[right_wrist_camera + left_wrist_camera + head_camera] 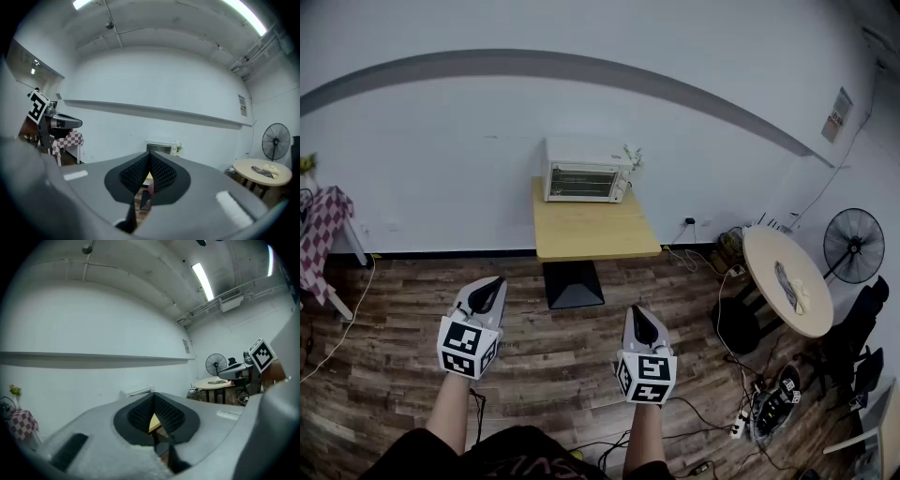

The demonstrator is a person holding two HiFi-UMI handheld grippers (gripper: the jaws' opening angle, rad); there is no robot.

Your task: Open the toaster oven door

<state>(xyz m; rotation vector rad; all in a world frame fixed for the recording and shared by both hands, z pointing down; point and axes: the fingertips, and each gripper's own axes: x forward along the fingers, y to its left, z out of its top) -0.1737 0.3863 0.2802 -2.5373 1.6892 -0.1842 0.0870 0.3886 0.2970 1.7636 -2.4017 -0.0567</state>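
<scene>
Toaster oven [586, 173] sits at the back of a small wooden table [598, 232], against the white wall. Its glass door [580, 183] is shut upright, and what lies behind the glass is too small to tell. The tabletop's front half stretches between the oven and the near edge. Open wood floor [553, 347] runs from the table's black pedestal toward the person. Over that floor the left gripper [492, 284] and the right gripper [639, 319] are held roughly level, side by side and well short of the table. Each has its fingers pressed together and empty. A round table [773, 258] and a standing fan [853, 246] stand off to the right.
</scene>
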